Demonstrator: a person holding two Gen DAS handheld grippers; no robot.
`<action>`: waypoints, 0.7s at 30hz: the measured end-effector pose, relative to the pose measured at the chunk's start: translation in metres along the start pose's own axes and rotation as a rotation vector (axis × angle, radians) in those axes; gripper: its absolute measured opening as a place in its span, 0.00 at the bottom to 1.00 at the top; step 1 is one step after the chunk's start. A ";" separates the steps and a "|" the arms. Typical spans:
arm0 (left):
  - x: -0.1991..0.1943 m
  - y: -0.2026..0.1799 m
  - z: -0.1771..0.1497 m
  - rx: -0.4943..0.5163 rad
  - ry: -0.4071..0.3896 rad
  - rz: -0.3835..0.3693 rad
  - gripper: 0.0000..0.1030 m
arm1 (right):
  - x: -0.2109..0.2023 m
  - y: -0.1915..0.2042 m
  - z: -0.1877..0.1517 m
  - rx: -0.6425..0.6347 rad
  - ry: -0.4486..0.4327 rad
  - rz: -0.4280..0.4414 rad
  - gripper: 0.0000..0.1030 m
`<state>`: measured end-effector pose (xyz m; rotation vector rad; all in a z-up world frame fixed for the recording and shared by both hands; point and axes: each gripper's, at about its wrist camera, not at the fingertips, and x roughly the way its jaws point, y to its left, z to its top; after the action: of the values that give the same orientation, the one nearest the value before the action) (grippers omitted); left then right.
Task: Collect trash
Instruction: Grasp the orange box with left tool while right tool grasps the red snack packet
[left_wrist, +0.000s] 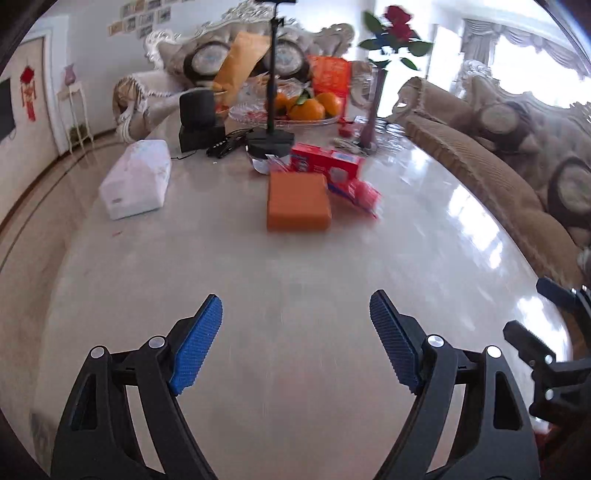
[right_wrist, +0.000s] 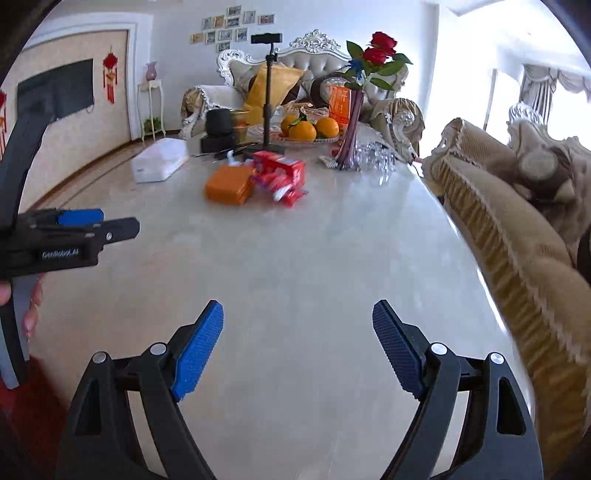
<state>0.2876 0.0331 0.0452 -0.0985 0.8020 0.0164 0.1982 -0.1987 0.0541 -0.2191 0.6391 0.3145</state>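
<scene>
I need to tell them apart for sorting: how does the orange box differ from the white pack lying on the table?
The orange box is solid orange with crisp, flat faces; the white pack is pale, soft-looking and rounded. The orange box lies against the red packaging; the white pack lies alone near the table's left edge. Both lie flat, untouched by either tongs.

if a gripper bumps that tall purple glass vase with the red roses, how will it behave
The tall purple glass vase looks apt to tip: it is narrow and tall, with red roses carrying weight high up. Being glass on a glossy marble-look tabletop, it would probably slide easily and could break. Clear glasses stand close beside it, so a fall might hit them.
</scene>
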 end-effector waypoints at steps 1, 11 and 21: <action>0.013 0.004 0.009 -0.021 0.008 -0.006 0.78 | 0.011 -0.002 0.009 0.000 0.001 -0.004 0.77; 0.101 0.001 0.051 -0.026 0.090 -0.033 0.78 | 0.125 -0.016 0.065 -0.017 0.087 0.036 0.77; 0.145 -0.005 0.080 -0.016 0.160 -0.044 0.78 | 0.173 0.006 0.097 -0.142 0.111 0.106 0.77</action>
<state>0.4462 0.0327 -0.0037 -0.1341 0.9594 -0.0269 0.3806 -0.1268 0.0228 -0.3414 0.7403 0.4531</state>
